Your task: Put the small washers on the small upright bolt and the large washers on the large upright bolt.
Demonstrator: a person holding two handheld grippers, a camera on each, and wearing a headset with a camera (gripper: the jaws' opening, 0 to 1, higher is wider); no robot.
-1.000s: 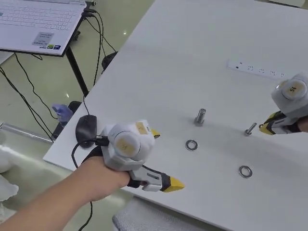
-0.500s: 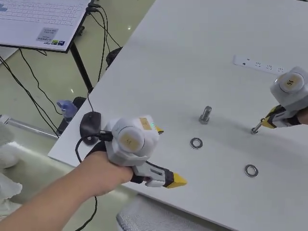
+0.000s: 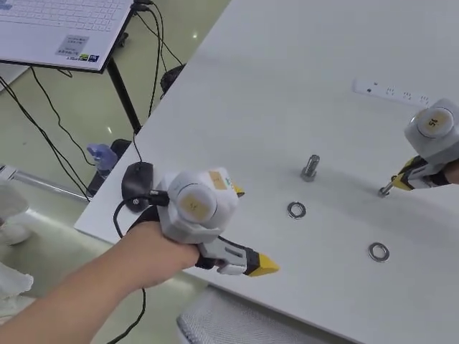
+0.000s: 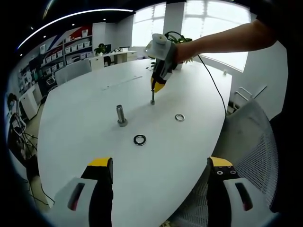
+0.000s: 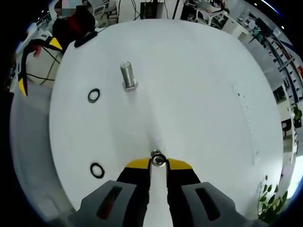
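Looking down in the head view, the white surface (image 3: pixel 272 86) carries a large upright steel bolt (image 3: pixel 310 167) about its middle. A small upright steel bolt (image 3: pixel 385 190) stands nearer the right edge. Two loose flat steel washers lie between the bolts and the near edge: one washer (image 3: pixel 296 210) just beside the large bolt, the other washer (image 3: pixel 379 251) closer to the near edge. The right gripper (image 3: pixel 396 183) has its yellow tips touching the small bolt's top. The left gripper (image 3: pixel 249 229) hangs over the near edge, jaws wide apart and holding nothing. A white power strip (image 3: pixel 391 93) lies toward the far edge.

The left gripper view has the left gripper's (image 4: pixel 160 165) own jaws spread and empty at the bottom. Beyond them are both loose washers, the large bolt (image 4: pixel 121 115), and the small bolt (image 4: pixel 153 98) with the right gripper set directly above it.

In the right gripper view the right gripper's (image 5: pixel 157 163) jaws are drawn almost together on a tiny metal ring. It reads as a small steel washer (image 5: pixel 159 161), held right at the small bolt's tip. Whether it is over the thread I cannot tell.

The loose washers look sized for the large bolt. They should be light, hard and slick, lying flat on a smooth top, and so likely to skate away from a careless pinch. The best hold is probably across the outer rim, with the tips kept low against the surface.
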